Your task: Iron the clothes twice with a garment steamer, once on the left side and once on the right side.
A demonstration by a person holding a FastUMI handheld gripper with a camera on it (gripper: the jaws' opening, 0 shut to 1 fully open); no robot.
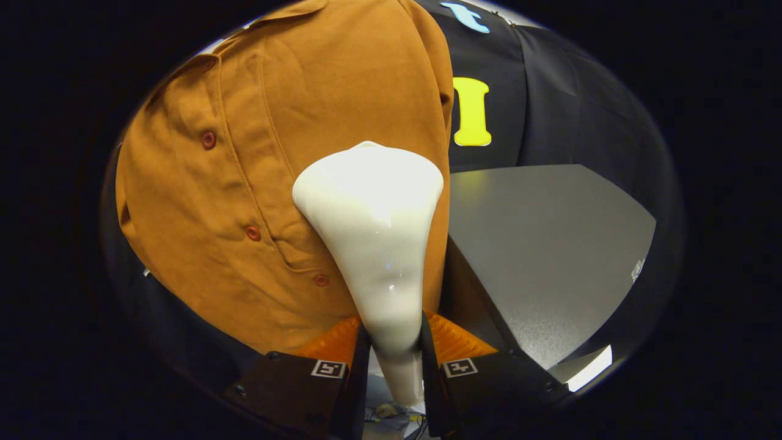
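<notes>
The garment steamer sits between my gripper fingers, both pressing on its narrow white neck, so the jaws are closed on it. Its wide head flares out ahead of the fingers and lies against the brown shirt, on the panel to one side of the button placket. The shirt hangs upright in front of me, collar at the top, buttons running down it.

My worry is the grip: the neck is smooth and tapered, and I judge it could slide or twist between the fingers if I drag the head too hard across the cloth. Pushing in firmly could also swing the hanging shirt away, so the head loses contact, or snag on a button or the pocket seam just beside it. I cannot tell whether steam is coming out.

Beyond the shirt a grey tabletop stretches out, matte and bare where I see it, with black cloth walls closing the booth behind it.
</notes>
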